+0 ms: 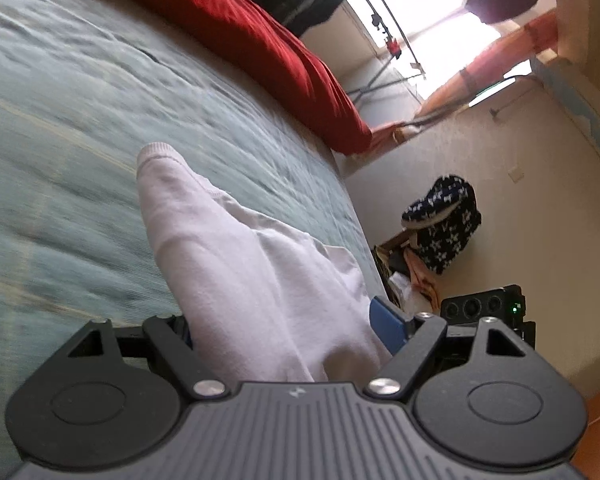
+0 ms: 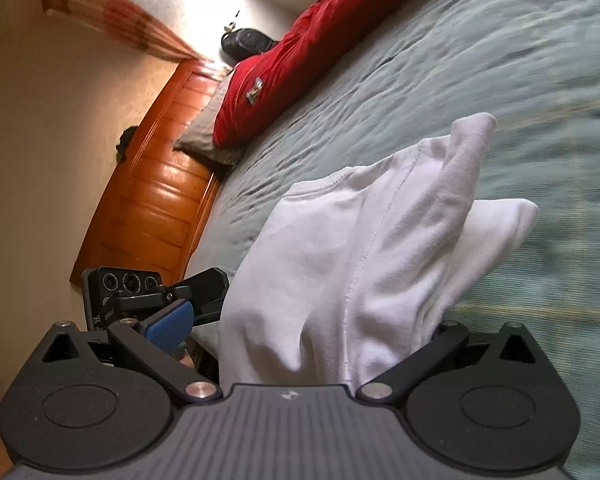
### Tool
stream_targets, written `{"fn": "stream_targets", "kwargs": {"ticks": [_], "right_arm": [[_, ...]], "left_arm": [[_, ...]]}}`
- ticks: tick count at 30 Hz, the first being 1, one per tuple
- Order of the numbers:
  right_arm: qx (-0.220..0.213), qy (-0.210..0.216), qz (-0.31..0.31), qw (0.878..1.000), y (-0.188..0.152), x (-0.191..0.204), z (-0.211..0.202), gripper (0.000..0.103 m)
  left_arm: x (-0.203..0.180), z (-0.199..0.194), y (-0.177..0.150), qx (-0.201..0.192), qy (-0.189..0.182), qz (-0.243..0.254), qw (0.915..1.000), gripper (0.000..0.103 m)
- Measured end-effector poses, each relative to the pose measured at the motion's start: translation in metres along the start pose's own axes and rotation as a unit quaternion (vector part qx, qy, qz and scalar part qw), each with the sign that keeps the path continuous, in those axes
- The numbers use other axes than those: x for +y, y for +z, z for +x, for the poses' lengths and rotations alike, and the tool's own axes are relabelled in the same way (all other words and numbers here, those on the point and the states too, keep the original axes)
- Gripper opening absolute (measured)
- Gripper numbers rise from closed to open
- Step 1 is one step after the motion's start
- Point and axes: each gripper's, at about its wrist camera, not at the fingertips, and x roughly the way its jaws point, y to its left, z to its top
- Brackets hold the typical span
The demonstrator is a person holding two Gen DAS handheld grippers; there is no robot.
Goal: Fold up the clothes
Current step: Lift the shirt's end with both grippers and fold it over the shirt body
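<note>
A white garment [image 1: 236,264] lies bunched between and over the fingers of my left gripper [image 1: 284,320], with one cuffed sleeve end reaching out over the bed. The jaws stand wide. Only the right blue pad [image 1: 386,328] shows, and cloth laps its edge. In the right wrist view the same white garment [image 2: 364,248] drapes across my right gripper [image 2: 308,320], whose jaws are also wide. Its left blue pad [image 2: 168,324] is bare and apart from the cloth, and its right finger is hidden under it. Each view shows the other gripper's black body [image 1: 480,308] [image 2: 128,280] close alongside.
A grey-green bedspread [image 1: 80,120] covers the bed, with a red duvet [image 1: 236,28] heaped along its far side. An orange wooden headboard [image 2: 156,192] and a grey pillow [image 2: 208,140] stand at the bed's end. A dark patterned bag [image 1: 444,224] sits on the floor beyond the bed's edge.
</note>
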Motion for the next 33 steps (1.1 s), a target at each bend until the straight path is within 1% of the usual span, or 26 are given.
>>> {"fn": "stream_targets", "kwargs": {"ticks": [4, 10, 18, 23, 26, 29, 33], "right_arm": [[0.017, 0.0, -0.013, 1.0, 0.002, 0.023, 0.038, 0.103], [0.049, 0.0, -0.035, 0.998, 0.01, 0.056, 0.099, 0.103], [0.076, 0.009, -0.059, 0.995, 0.026, 0.093, 0.18, 0.103], [0.089, 0.012, -0.081, 0.993, 0.036, 0.119, 0.234, 0.103], [0.089, 0.009, -0.101, 0.991, 0.039, 0.134, 0.265, 0.103], [0.087, 0.004, -0.125, 0.988, 0.037, 0.149, 0.295, 0.103], [0.095, 0.012, -0.151, 0.984, 0.031, 0.165, 0.331, 0.103]], "left_arm": [[0.023, -0.032, 0.009, -0.018, 0.007, -0.011, 0.9998, 0.08], [0.058, -0.079, 0.029, -0.04, 0.028, -0.023, 0.9985, 0.08], [0.101, -0.131, 0.064, -0.067, 0.066, -0.029, 0.9951, 0.08], [0.129, -0.16, 0.086, -0.084, 0.095, -0.031, 0.9915, 0.08], [0.146, -0.174, 0.097, -0.097, 0.104, -0.034, 0.9892, 0.08], [0.165, -0.188, 0.108, -0.109, 0.115, -0.04, 0.9865, 0.08], [0.189, -0.208, 0.12, -0.128, 0.137, -0.058, 0.9805, 0.08]]}}
